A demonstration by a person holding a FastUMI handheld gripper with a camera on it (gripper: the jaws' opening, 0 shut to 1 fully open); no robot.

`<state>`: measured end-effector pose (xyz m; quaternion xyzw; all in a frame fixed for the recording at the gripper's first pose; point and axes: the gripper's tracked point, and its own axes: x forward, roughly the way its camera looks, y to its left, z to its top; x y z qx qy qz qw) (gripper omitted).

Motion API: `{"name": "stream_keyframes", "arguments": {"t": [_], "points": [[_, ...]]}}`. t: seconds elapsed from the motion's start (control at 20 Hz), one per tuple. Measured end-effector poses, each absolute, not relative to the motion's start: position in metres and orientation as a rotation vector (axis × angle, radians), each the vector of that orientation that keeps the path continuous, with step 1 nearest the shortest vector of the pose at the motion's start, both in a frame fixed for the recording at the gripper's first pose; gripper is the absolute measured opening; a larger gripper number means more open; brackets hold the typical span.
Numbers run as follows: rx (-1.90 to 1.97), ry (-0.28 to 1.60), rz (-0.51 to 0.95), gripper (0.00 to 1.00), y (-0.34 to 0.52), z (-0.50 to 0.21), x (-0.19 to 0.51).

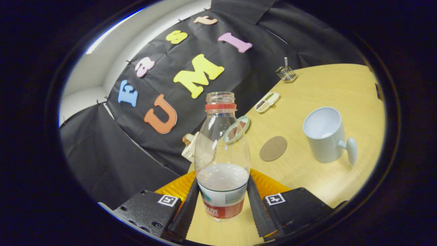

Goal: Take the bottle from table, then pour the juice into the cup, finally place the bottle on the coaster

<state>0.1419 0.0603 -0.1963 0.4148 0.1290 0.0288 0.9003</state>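
A clear plastic bottle [222, 160] with a red neck ring and no cap stands between my fingers, holding a little whitish liquid at its bottom. My gripper [222, 205] is shut on the bottle, one finger pressing each side of its labelled base. The view is tilted, and the bottle seems lifted a little off the wooden table [327, 85]. A round brown coaster [273, 148] lies just beyond the bottle to its right. Further right stands a white cup [324, 135] with its handle toward me, its inside looking empty.
Behind the bottle sit a small round dish [239, 128] with something brown in it and a white object [190, 147]. A white divided tray [267, 101] and a small wire rack [286, 73] lie further back near the cloth wall.
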Motion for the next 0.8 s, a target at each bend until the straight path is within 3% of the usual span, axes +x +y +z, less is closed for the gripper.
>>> {"name": "stream_keyframes", "arguments": {"t": [0.8], "points": [[1.273, 0.201, 0.072, 0.77, 0.036, -0.176, 0.141]]}}
